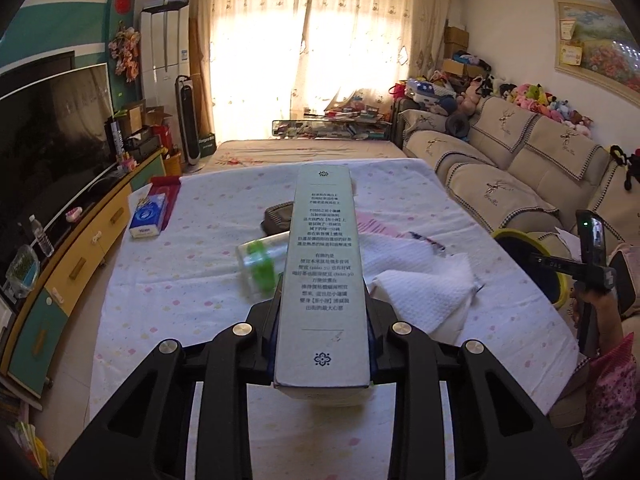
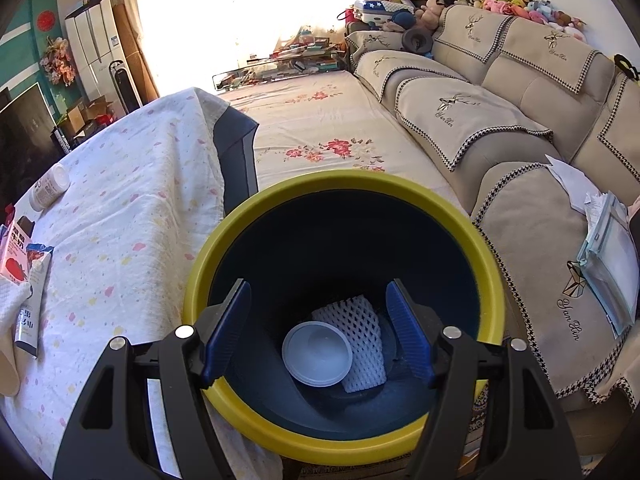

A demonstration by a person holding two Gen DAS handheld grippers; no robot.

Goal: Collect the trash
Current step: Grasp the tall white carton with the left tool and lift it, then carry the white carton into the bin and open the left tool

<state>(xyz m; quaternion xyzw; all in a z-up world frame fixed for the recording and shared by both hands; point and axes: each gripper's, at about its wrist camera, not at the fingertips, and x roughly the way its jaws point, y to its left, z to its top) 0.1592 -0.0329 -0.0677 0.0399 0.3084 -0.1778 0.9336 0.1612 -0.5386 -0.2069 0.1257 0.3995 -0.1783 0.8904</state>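
Observation:
My left gripper is shut on a long pale green carton printed with Chinese text, held above the table. On the table below lie a clear bottle with a green label, white paper towels and a dark wrapper. My right gripper is open and empty over the mouth of the yellow-rimmed dark bin. A white round lid and white foam netting lie in the bin. The bin and right gripper handle also show in the left wrist view.
The table has a white spotted cloth. A blue tissue pack lies at its far left. In the right wrist view a white bottle and milk cartons lie on the table. A beige sofa runs along the right.

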